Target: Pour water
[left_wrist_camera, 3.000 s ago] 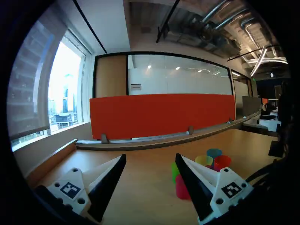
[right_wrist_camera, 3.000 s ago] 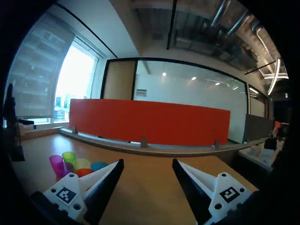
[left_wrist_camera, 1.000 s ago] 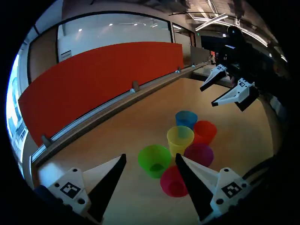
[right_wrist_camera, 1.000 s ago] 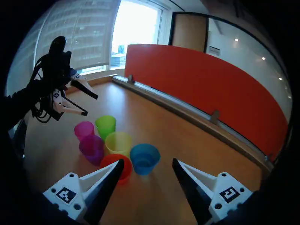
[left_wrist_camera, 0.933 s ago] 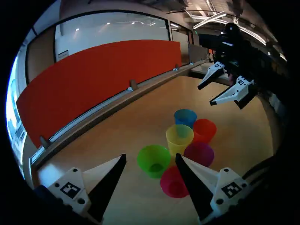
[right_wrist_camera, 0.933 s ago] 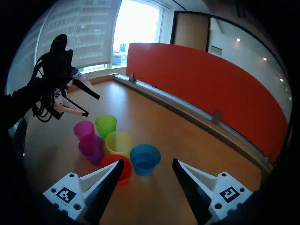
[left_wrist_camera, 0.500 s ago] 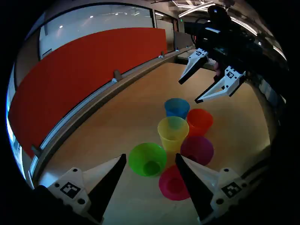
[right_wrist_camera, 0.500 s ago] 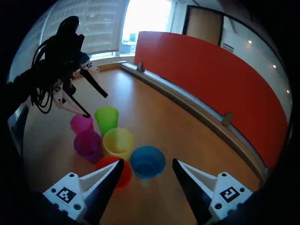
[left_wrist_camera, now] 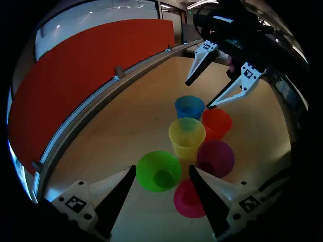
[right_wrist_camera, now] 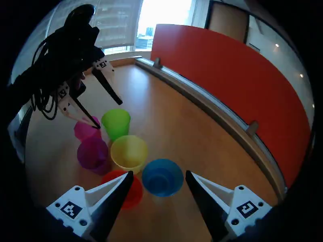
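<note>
Several plastic cups stand clustered on a wooden table (left_wrist_camera: 133,121). In the left gripper view my open left gripper (left_wrist_camera: 161,168) hovers over the green cup (left_wrist_camera: 158,171), with a pink cup (left_wrist_camera: 188,199), purple cup (left_wrist_camera: 215,157), yellow cup (left_wrist_camera: 187,137), orange cup (left_wrist_camera: 217,122) and blue cup (left_wrist_camera: 189,107) beyond. The right gripper (left_wrist_camera: 197,95) hangs open above the blue cup there. In the right gripper view my open right gripper (right_wrist_camera: 159,174) frames the blue cup (right_wrist_camera: 162,177), beside the orange cup (right_wrist_camera: 128,192), yellow cup (right_wrist_camera: 129,153), purple cup (right_wrist_camera: 92,154), green cup (right_wrist_camera: 116,123) and pink cup (right_wrist_camera: 84,130). The left gripper (right_wrist_camera: 108,115) hangs open over the green cup.
A long orange partition (left_wrist_camera: 80,68) on a metal rail (right_wrist_camera: 214,113) runs along the table's far edge. Bright windows with blinds (right_wrist_camera: 121,20) lie beyond the table end. Bare tabletop surrounds the cup cluster (right_wrist_camera: 169,121).
Both grippers tilted down from a level look across the room and closed in on the cups from opposite sides. The cups stand where they were. Both stay open.
</note>
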`<act>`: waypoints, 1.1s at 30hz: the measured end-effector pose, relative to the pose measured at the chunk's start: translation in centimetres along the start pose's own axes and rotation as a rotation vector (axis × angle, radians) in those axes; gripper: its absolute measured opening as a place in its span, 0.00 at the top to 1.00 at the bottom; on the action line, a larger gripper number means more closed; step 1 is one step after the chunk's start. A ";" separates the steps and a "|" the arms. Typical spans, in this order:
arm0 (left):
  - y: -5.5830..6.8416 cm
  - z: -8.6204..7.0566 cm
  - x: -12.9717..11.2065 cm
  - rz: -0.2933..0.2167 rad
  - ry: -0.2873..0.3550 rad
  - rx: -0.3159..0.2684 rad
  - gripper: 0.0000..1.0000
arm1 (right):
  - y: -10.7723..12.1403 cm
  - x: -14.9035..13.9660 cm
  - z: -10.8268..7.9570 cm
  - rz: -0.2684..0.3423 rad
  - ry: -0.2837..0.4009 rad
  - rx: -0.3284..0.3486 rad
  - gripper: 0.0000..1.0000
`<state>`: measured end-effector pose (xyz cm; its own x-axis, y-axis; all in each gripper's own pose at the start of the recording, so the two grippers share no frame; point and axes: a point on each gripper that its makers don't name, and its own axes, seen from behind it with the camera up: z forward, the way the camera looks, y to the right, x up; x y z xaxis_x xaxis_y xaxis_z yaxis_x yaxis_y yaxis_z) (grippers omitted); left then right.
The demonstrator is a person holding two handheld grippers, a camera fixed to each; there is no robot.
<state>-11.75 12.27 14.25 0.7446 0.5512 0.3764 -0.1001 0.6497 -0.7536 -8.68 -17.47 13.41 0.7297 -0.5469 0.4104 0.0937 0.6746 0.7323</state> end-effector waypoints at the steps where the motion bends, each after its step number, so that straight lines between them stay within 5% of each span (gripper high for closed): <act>1: 0.0 0.1 -0.1 -0.001 -0.005 0.000 0.02 | 0.0 -0.1 0.0 -0.001 -0.004 0.001 0.00; 33: -0.1 1.4 -1.2 -0.036 -0.059 -0.018 0.02 | 0.4 -0.4 0.8 0.014 -0.039 -0.005 0.00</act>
<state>-13.60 12.28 14.59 0.7074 0.5579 0.4340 -0.0621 0.6606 -0.7481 -9.48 -17.46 13.98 0.7042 -0.5562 0.4413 0.0875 0.6848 0.7235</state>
